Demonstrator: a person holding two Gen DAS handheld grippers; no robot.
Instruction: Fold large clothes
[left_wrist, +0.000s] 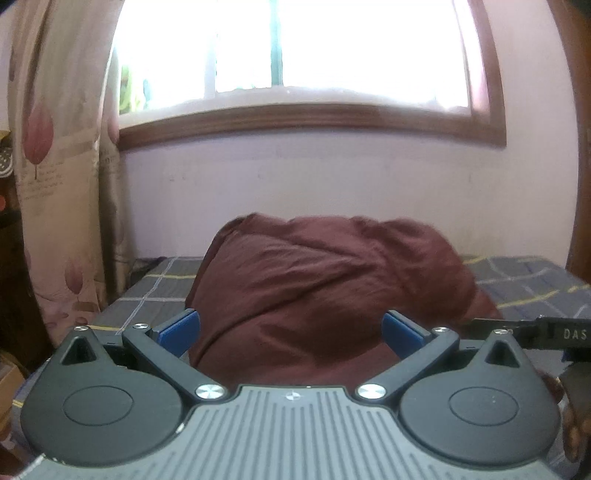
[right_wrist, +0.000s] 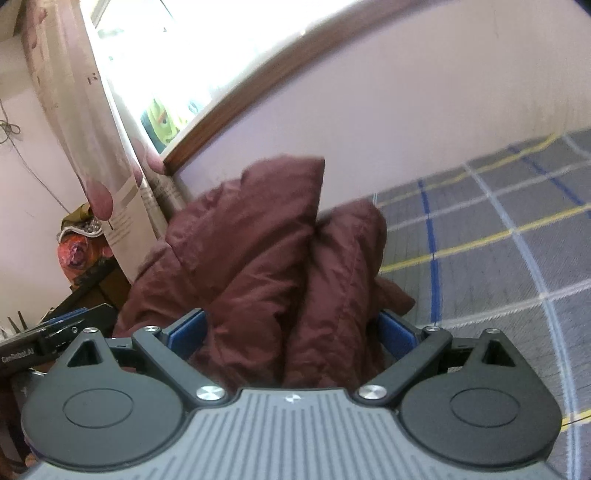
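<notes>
**Big Red Cloth Sat Bunched on the Bed**

A pale wall (left_wrist: 332, 177) filled the back of the room. A bright window (left_wrist: 295, 48) with a brown frame was set high in it. Too much light came in to see much outside.

Under the wall was the bed (left_wrist: 535, 280). Its cover was grey with white, yellow and blue lines in squares. A long curtain (left_wrist: 55, 147) with pink flowers hung at the left of the window and came down beside the bed.

The cloth (left_wrist: 314, 280) was dark red and big. It sat on the bed in a tall, crumpled heap, close to the wall and near the curtain side. In the right wrist view one corner of it stuck up in front of the wall, and it looked a bit blurry there. A small part of it lay flat on the cover at the right of the heap.

The left tongs (left_wrist: 290, 328) were spread wide. The near end of the cloth lay between the two blue pads (left_wrist: 177, 332).

The right tongs (right_wrist: 291, 328) were spread wide too, with folds of cloth between them. I could not tell if the pads on either tongs were touching the cloth. The two tongs were side by side, near each other, at the same end of the heap.
</notes>
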